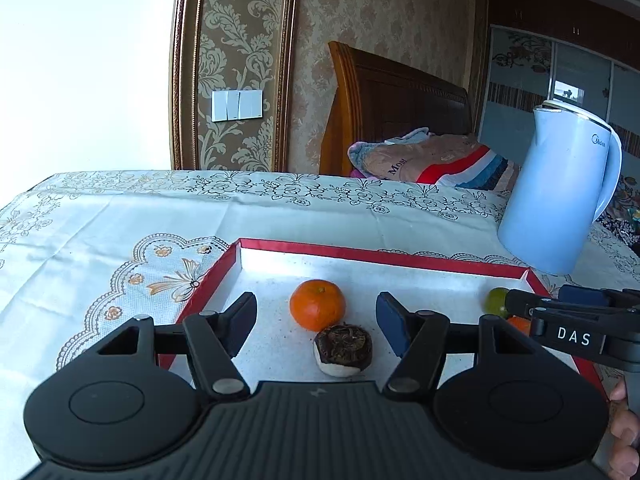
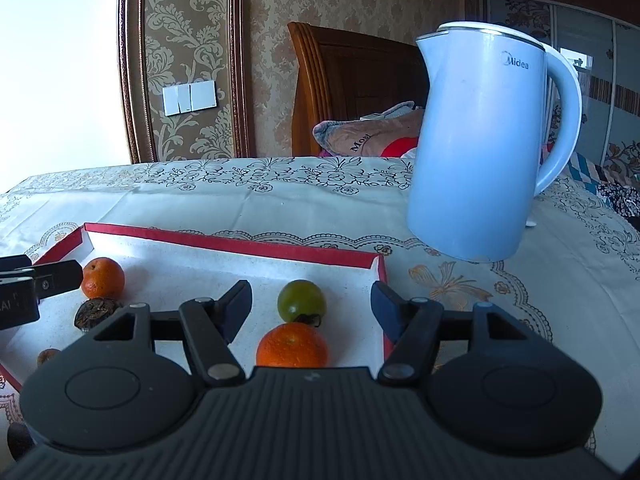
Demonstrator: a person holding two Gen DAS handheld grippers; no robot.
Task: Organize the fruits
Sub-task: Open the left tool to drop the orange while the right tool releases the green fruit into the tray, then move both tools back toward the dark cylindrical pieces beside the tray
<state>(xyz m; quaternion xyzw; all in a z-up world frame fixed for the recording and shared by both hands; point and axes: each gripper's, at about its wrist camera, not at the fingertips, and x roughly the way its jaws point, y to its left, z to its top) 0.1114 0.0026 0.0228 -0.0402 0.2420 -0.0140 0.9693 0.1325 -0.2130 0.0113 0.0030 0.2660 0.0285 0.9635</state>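
Both grippers' jaws spread, empty; left gripper (image 1: 316, 322) frames the mandarin (image 1: 317, 304) dead centre; right gripper (image 2: 311, 310) frames the green fruit (image 2: 301, 300).

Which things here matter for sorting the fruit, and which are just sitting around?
Job: red tray; orange; second orange; green fruit; dark dried fruit; left tool and right tool, both open.

Lying about: blue kettle; tablecloth; pillow.

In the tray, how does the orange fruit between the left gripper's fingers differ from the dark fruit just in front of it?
The orange fruit is bright, smooth and round; the dark fruit is brown, shrivelled on top and squat, with a pale underside. The orange fruit looks larger and lies farther from the camera. Both rest in the red-rimmed tray, ungripped.
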